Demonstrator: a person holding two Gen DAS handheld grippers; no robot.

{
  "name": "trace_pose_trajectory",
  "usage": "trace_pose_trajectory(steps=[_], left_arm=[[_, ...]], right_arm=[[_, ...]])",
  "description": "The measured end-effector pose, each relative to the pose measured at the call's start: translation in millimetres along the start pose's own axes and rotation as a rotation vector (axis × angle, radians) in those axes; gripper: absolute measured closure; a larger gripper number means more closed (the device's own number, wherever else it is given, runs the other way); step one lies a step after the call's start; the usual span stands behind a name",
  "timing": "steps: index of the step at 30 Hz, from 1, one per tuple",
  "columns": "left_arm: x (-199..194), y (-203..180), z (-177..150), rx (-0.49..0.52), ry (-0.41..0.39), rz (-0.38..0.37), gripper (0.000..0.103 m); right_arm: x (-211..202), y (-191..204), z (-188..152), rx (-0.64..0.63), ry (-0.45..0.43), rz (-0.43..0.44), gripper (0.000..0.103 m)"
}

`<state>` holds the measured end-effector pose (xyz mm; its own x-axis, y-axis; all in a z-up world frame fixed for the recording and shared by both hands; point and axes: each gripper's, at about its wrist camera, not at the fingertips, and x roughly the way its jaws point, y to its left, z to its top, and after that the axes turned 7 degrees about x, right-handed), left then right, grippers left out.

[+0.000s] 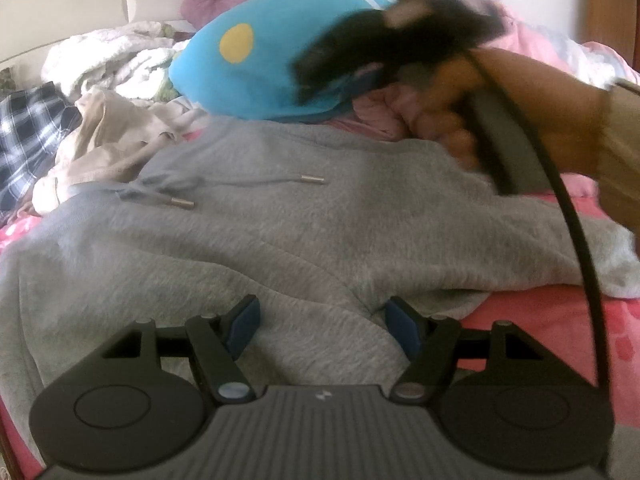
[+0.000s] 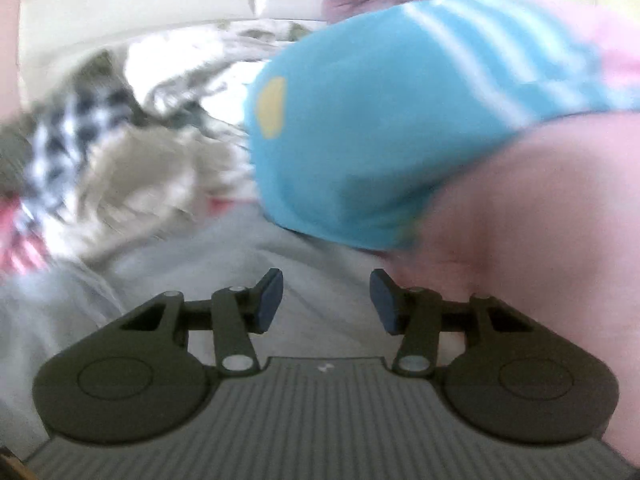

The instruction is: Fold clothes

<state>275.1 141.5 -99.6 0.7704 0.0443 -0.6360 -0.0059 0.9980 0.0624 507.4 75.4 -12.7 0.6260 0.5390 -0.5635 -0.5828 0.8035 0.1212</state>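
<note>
Right now a grey hoodie (image 1: 280, 232) lies spread flat across a pink bedsheet (image 1: 560, 320), its two drawstrings (image 1: 176, 196) with metal tips resting on the chest near the neck. Low over its near edge, the left gripper (image 1: 322, 326) has its fingers apart, with grey cloth showing in the gap and neither pad pressing on it. On the far side of the hoodie, a hand (image 1: 480, 108) carries the right gripper (image 2: 326, 300), blurred in the left wrist view; in its own view the fingers stand apart with nothing between them, grey fabric below. Behind the hoodie sits a blue plush toy (image 1: 280, 52) with a yellow spot and white stripes. Left of it lie a beige garment (image 1: 104, 140), a checked cloth (image 1: 28, 136) and a white blanket (image 1: 112, 56).
</note>
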Motion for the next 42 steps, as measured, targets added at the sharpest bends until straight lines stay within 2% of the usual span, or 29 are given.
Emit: trace_pose_trajectory(steps=[2, 7, 8, 11, 14, 15, 16, 17, 18, 20, 22, 25, 27, 31, 34, 36, 38, 42], left_arm=[[0.0, 0.3, -0.1, 0.000, 0.000, -0.002, 0.032], [0.0, 1.0, -0.4, -0.002, 0.001, -0.006, 0.031], [0.1, 1.1, -0.5, -0.002, 0.001, -0.007, 0.031], [0.1, 1.3, -0.8, -0.002, 0.001, -0.009, 0.031], [0.1, 1.2, -1.2, -0.002, 0.000, -0.008, 0.031], [0.3, 1.3, -1.1, 0.000, -0.001, -0.008, 0.031], [0.2, 1.3, -1.2, -0.001, -0.001, -0.009, 0.031], [-0.1, 1.3, -1.2, -0.001, -0.001, -0.009, 0.031], [-0.3, 1.3, -1.3, -0.001, -0.001, -0.009, 0.031], [-0.4, 1.2, -1.4, -0.001, -0.001, -0.009, 0.031], [-0.4, 1.3, -1.5, -0.002, -0.001, -0.009, 0.031], [-0.4, 2.3, -1.5, -0.002, -0.001, -0.014, 0.031], [0.0, 3.4, -1.1, -0.005, 0.000, -0.019, 0.031], [1.0, 2.3, -1.0, -0.001, 0.000, -0.016, 0.031], [1.1, 1.3, -1.2, -0.001, -0.001, -0.011, 0.031], [1.1, 0.6, -1.3, -0.001, -0.001, -0.009, 0.031], [1.1, -0.1, -1.4, -0.001, -0.002, -0.006, 0.031], [1.4, -0.1, -1.2, -0.001, -0.002, -0.006, 0.031]], right_arm=[[21.8, 1.2, 7.0, 0.058, 0.028, 0.046, 0.056], [82.0, -4.4, 14.8, 0.148, 0.116, 0.073, 0.055], [89.1, -5.8, 14.4, 0.158, 0.112, 0.066, 0.055], [111.5, -4.9, 17.2, 0.176, 0.161, 0.147, 0.055], [122.6, 2.8, 19.5, 0.126, 0.196, 0.145, 0.056], [123.9, 5.3, 20.1, 0.111, 0.205, 0.146, 0.059], [125.2, 7.9, 20.8, 0.095, 0.215, 0.147, 0.073], [126.4, 10.4, 21.4, 0.079, 0.224, 0.148, 0.100], [122.6, 17.0, 22.1, 0.041, 0.199, 0.140, 0.103], [114.3, 30.6, 23.5, -0.039, 0.146, 0.123, 0.103], [104.1, 45.1, 27.9, -0.116, 0.035, 0.105, 0.103], [106.4, 52.9, 33.0, -0.151, -0.031, 0.065, 0.103], [115.4, 53.0, 29.9, -0.193, -0.017, 0.029, 0.103], [122.2, 39.3, 24.9, -0.119, 0.019, 0.034, 0.103], [120.1, 25.4, 29.8, -0.017, 0.046, 0.062, 0.097], [119.1, 17.1, 31.0, 0.025, 0.075, 0.072, 0.083], [120.0, 12.0, 26.8, 0.039, 0.104, 0.077, 0.056], [125.7, 5.1, 19.1, 0.060, 0.160, 0.088, 0.045]])
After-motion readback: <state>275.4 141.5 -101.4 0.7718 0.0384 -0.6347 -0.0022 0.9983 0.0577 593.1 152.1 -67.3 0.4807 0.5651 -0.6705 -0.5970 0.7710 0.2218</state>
